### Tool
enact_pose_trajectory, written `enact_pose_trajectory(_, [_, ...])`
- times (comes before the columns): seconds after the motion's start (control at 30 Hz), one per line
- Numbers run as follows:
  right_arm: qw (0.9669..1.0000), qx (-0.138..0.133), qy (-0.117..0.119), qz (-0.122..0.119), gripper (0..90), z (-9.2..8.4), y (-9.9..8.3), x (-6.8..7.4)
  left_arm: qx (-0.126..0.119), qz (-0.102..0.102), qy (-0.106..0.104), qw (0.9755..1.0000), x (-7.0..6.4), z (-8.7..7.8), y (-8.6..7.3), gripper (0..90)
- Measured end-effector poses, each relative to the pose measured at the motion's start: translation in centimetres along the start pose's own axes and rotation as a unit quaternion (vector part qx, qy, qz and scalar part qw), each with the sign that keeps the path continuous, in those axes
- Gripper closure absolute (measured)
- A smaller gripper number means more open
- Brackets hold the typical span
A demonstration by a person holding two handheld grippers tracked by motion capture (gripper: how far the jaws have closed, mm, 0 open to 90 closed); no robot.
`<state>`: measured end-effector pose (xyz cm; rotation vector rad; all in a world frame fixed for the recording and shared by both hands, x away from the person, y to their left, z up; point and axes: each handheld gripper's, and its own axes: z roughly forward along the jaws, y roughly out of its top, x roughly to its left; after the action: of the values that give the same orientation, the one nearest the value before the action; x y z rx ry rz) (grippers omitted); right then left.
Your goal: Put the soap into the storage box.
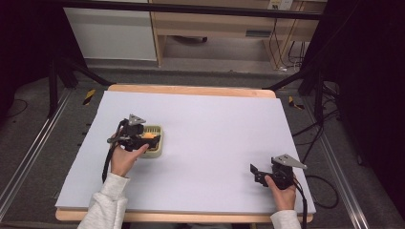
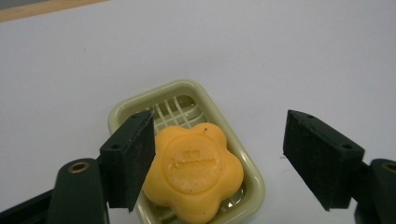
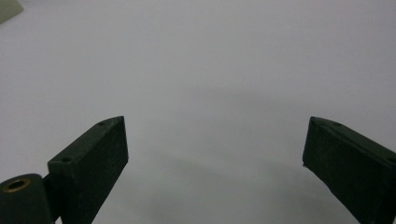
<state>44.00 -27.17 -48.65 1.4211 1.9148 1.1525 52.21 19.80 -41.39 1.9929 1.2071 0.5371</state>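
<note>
While the left gripper [image 2: 219, 163] hovers with fingers spread, a flower-shaped orange soap [image 2: 194, 170] lies in a pale-green gridded dish [image 2: 184, 91]; right gripper [image 3: 215, 172] likewise spread above bare worktop [image 3: 210, 70].

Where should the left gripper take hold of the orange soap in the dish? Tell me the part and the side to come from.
Grip the flower-shaped soap across its scalloped sides, coming down from above. It lies flat in the green dish, whose raised rim probably blocks a low sideways approach, and its broad stamped top gives nothing to pinch. The left gripper already hangs open over it; set each jaw in a notch between lobes, inside the rim.
</note>
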Motion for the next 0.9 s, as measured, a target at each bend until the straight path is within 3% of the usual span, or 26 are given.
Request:
enact_pose_trajectory(0.23, [1.0000,0.001,0.000,0.002,7.2,0.0,0.0,0.0,-0.013,0.005,0.006,0.9999,0.0,-1.0,-1.2,21.9])
enact_pose_trajectory(0.3, [1.0000,0.000,-0.001,0.003,7.2,0.0,0.0,0.0,-0.019,-0.005,-0.001,0.9998,0.4,-1.8,-2.1,21.6])
enact_pose_trajectory(0.5, [1.0000,-0.001,-0.005,0.001,7.2,0.0,0.0,-0.1,-0.033,-0.015,0.005,0.9993,1.4,-3.3,-3.6,21.2])
enact_pose_trajectory(0.77, [1.0000,-0.003,-0.004,0.008,7.0,0.0,0.0,-0.2,-0.056,-0.041,0.032,0.9971,3.5,-4.9,-6.8,20.4])
enact_pose_trajectory(0.9, [1.0000,-0.002,-0.006,0.006,7.0,0.0,0.0,-0.1,-0.047,-0.039,0.043,0.9972,4.1,-4.7,-8.0,19.9])
